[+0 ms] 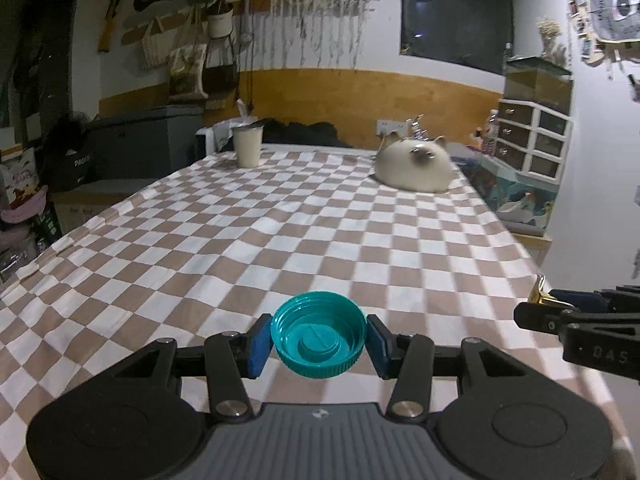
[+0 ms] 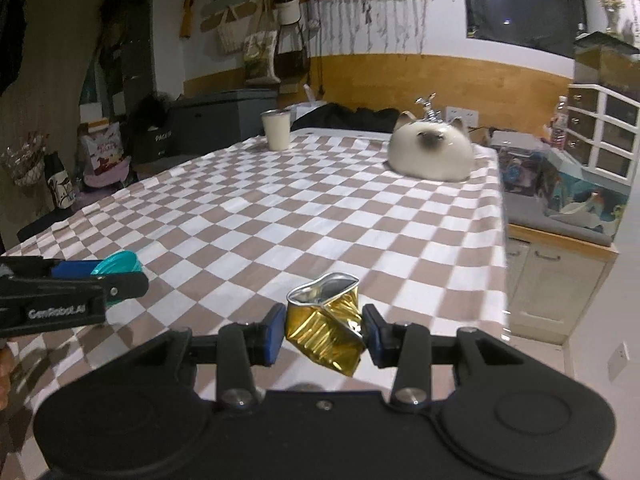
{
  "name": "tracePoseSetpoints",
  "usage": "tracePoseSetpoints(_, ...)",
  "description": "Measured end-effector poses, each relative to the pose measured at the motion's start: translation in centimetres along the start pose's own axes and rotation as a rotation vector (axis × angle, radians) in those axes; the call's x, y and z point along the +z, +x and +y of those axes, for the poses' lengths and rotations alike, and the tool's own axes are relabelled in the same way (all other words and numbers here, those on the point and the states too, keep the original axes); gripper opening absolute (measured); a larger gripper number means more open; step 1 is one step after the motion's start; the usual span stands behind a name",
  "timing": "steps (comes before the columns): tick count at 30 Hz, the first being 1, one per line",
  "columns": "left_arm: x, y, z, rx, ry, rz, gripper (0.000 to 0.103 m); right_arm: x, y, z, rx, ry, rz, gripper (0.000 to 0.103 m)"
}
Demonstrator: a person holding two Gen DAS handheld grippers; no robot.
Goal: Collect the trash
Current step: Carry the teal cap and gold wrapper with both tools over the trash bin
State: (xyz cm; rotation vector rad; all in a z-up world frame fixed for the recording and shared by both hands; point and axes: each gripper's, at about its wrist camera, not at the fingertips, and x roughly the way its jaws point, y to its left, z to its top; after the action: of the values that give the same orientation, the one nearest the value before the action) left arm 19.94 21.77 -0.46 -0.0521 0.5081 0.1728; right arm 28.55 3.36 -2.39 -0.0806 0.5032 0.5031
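Note:
My left gripper (image 1: 319, 338) is shut on a teal plastic lid (image 1: 319, 334), open side up, held above the checkered tablecloth (image 1: 280, 240) near its front edge. My right gripper (image 2: 325, 330) is shut on a crushed gold foil tin (image 2: 326, 320) with a silver rim, also above the cloth. In the left wrist view the right gripper (image 1: 560, 312) shows at the right edge with a bit of the gold tin (image 1: 540, 292). In the right wrist view the left gripper (image 2: 100, 276) shows at the left edge with the teal lid (image 2: 118, 262).
A cream cup (image 1: 248, 146) stands at the table's far left. A round white cat-shaped figure (image 1: 414, 164) sits at the far right. A drawer unit (image 1: 532, 140) and boxes stand right of the table. Dark bins (image 1: 132, 148) and bags stand left of it.

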Motion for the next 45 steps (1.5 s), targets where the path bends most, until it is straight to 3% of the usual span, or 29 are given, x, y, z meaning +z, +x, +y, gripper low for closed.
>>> tracePoseSetpoints(11, -1.4, -4.4, -5.4, -0.061, 0.029, -0.040, 0.050, -2.7, -6.9, -3.2, -0.053, 0.023, -0.053, 0.042)
tracePoseSetpoints(26, -3.0, -6.6, -14.6, -0.171, 0.064, -0.051, 0.050, -6.1, -15.1, -10.3, -0.173, 0.085, -0.109, 0.042)
tracePoseSetpoints(45, -6.8, -5.7, -27.8, -0.336, 0.151, 0.012, 0.050, -12.5, -20.6, -19.9, -0.313, 0.198, -0.086, 0.042)
